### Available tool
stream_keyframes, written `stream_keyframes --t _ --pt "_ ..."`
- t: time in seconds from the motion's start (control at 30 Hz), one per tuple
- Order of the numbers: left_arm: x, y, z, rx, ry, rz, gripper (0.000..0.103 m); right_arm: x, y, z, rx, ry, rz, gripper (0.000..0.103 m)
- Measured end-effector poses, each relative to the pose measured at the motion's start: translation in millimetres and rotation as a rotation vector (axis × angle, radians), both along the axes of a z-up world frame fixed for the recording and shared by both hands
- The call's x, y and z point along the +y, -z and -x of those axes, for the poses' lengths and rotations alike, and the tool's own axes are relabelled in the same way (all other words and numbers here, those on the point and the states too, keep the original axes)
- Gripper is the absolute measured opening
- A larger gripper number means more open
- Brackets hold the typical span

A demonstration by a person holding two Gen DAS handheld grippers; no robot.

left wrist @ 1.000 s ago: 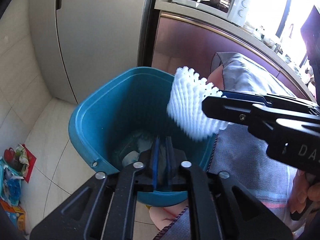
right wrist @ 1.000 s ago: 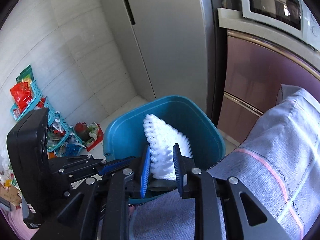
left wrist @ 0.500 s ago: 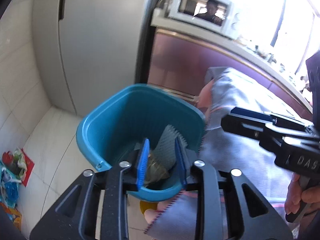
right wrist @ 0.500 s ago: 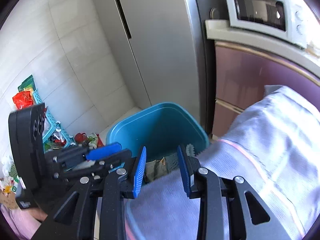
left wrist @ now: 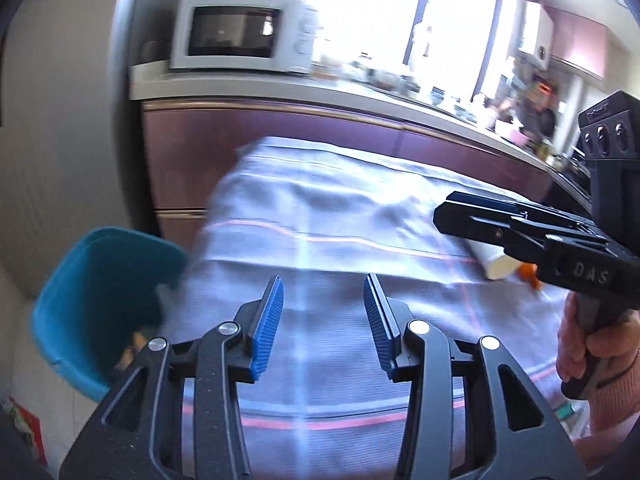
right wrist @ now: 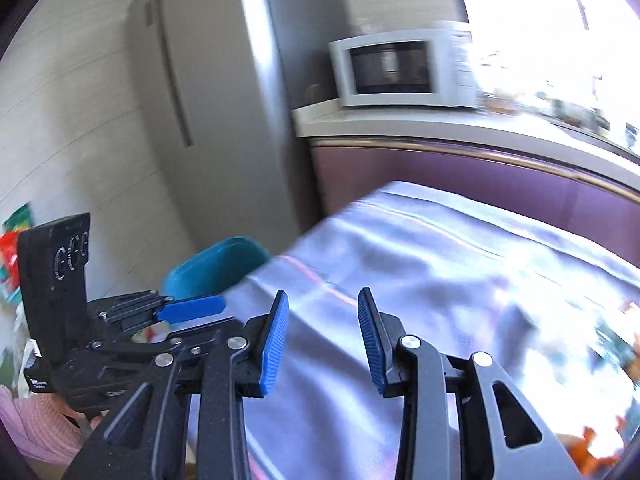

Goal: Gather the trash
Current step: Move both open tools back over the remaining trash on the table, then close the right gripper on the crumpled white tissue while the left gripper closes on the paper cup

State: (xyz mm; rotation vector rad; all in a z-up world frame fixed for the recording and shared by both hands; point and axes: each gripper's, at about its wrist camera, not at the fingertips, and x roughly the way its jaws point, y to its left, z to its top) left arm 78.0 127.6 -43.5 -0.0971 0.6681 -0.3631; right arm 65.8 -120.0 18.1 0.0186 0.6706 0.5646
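Teal bin [left wrist: 100, 304] beside grey cloth [left wrist: 340, 240] | left claw [left wrist: 323, 320], right claw [right wrist: 323, 334] apart, empty | blurry white tube [left wrist: 496, 262], maybe

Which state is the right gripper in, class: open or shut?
Open. The right gripper shows its blue pads spread apart, with only tablecloth between them.

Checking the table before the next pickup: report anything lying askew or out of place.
On the cloth-covered table, a white tube-like item lies tipped on its side beside an orange scrap, partly hidden by the right gripper. Blur hides finer detail.
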Motion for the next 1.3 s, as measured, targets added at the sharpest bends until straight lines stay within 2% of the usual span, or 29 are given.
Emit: stream_keyframes --t 0.17,0.4,0.57,0.7,0.83,0.9,1.1,1.23,1.3 --pt "-57 -2 4 0.007 0.132 0.007 0.044 -61 3 11 0.003 0.150 0.004 0.034" --pt "-136 8 5 0.023 0.292 -0.059 0.044 -135 11 20 0.005 0.334 0.002 0.037" --pt "-174 16 -5 0.056 0.345 -0.085 0.044 -175 21 19 0.030 0.438 0.006 0.039" --pt "-189 21 -23 0.095 0.345 -0.079 0.044 -190 32 14 0.066 0.482 0.006 0.048" --pt "-198 21 -34 0.116 0.340 -0.076 0.042 -200 42 10 0.098 0.495 -0.013 0.049" --pt "-202 22 -40 0.134 0.338 -0.076 0.040 -202 44 8 0.108 0.498 -0.022 0.056" --pt "-209 28 -51 0.174 0.323 -0.082 0.025 -205 49 -3 0.128 0.496 -0.041 0.056" --pt "-211 29 -52 0.180 0.321 -0.082 0.011 -205 52 -7 0.141 0.489 -0.045 0.055" --pt "-211 29 -52 0.176 0.316 -0.078 0.010 -206 53 -8 0.149 0.484 -0.052 0.049"
